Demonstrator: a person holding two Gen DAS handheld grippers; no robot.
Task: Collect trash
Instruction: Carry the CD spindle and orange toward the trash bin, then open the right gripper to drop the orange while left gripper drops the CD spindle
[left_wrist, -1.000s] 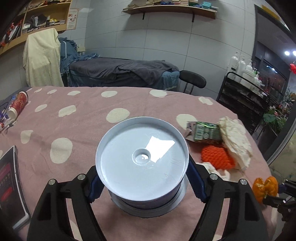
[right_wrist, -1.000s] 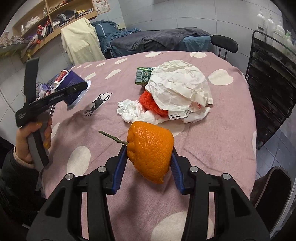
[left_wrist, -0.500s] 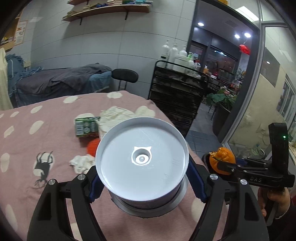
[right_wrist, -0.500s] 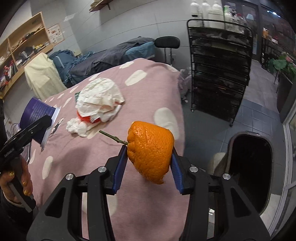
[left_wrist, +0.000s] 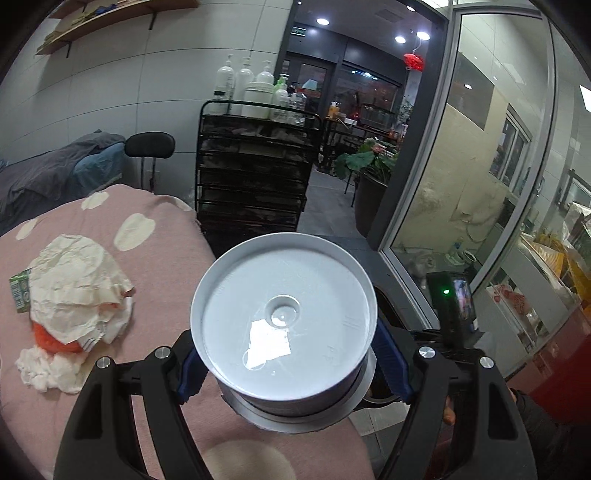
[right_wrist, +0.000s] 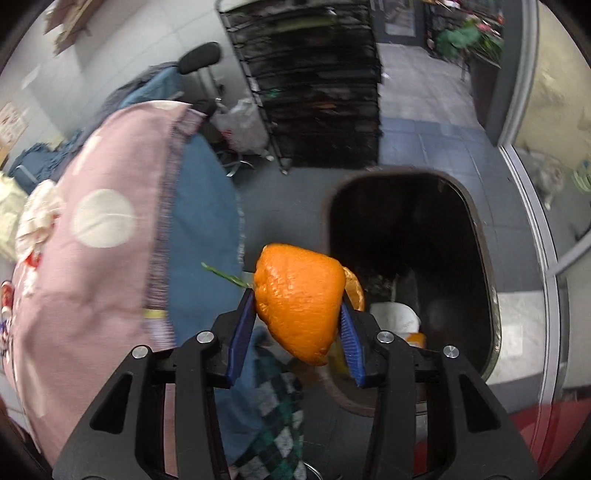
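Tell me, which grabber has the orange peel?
The right gripper: its jaws are closing with the orange peel between them, by the black bin. The left gripper clamps a grey round tub instead.

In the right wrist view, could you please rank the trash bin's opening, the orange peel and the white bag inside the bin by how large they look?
1. Trash bin's opening
2. Orange peel, though nearness to the camera enlarges it
3. White bag, partly hidden

A salon-like shop: black trolley (left_wrist: 255, 170) of pump bottles (left_wrist: 243, 79), draped treatment bed (left_wrist: 55, 173), glass storefront (left_wrist: 491, 155).
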